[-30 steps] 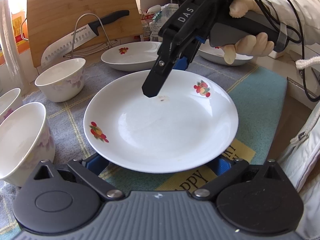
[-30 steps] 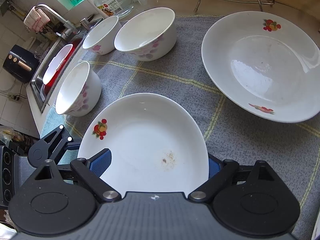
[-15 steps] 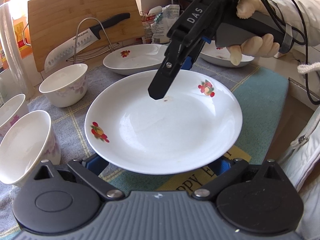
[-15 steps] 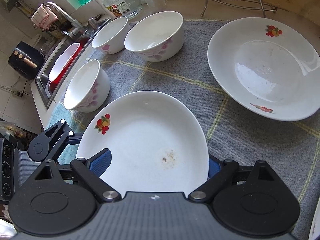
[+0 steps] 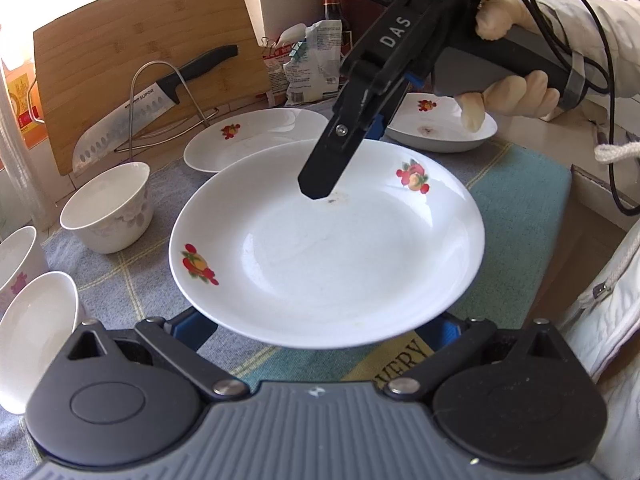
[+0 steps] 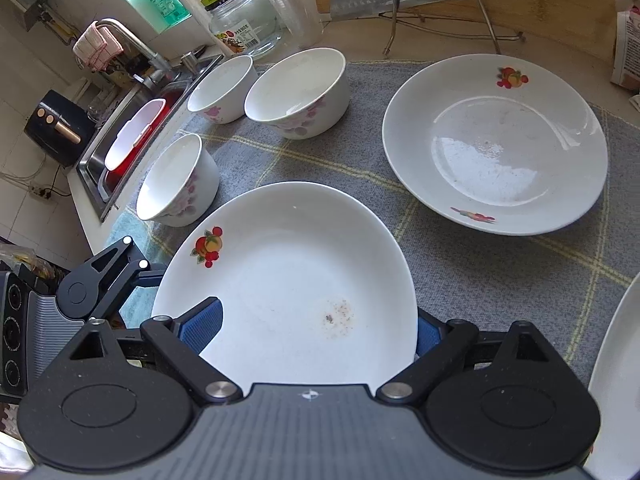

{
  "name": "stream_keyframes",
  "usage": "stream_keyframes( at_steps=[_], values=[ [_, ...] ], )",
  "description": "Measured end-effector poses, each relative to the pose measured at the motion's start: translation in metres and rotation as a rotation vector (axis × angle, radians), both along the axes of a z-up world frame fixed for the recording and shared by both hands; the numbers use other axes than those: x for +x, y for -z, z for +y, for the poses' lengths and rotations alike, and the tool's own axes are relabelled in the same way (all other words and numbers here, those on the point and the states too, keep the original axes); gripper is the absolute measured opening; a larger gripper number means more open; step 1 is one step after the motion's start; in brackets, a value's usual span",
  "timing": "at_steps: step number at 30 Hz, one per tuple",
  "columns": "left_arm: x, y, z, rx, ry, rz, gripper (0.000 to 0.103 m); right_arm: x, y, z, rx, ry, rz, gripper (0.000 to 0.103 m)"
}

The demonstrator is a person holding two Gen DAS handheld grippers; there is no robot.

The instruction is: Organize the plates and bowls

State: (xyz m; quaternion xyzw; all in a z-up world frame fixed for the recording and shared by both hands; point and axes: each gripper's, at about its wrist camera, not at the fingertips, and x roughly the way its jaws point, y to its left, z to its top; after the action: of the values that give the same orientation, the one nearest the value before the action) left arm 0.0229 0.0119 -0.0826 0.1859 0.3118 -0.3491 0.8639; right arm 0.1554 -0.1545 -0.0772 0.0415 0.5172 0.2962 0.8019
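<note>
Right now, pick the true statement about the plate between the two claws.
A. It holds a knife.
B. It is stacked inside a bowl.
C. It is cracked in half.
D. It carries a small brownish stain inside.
D: the held plate shows a brownish speckled stain near the right claw, and it is otherwise whole, empty and in no bowl.

The plate (image 5: 328, 248) is rising off the mat (image 5: 120, 272), carried between both grippers, left (image 5: 316, 330) and right (image 6: 316, 320). More mat is showing beneath its rim. The bowls (image 6: 298, 92) and the far plate (image 6: 496, 144) are sliding lower in the right wrist view as both hands are lifting together.
</note>
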Motion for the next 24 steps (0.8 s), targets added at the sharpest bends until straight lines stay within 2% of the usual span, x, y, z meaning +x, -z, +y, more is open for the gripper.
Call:
stream_keyframes(
  at_steps=[24],
  values=[
    [0.023, -0.015, -0.097, 0.002, 0.126, 0.010, 0.102, -0.019, -0.020, -0.110, 0.021, 0.117, -0.053, 0.098]
  ],
)
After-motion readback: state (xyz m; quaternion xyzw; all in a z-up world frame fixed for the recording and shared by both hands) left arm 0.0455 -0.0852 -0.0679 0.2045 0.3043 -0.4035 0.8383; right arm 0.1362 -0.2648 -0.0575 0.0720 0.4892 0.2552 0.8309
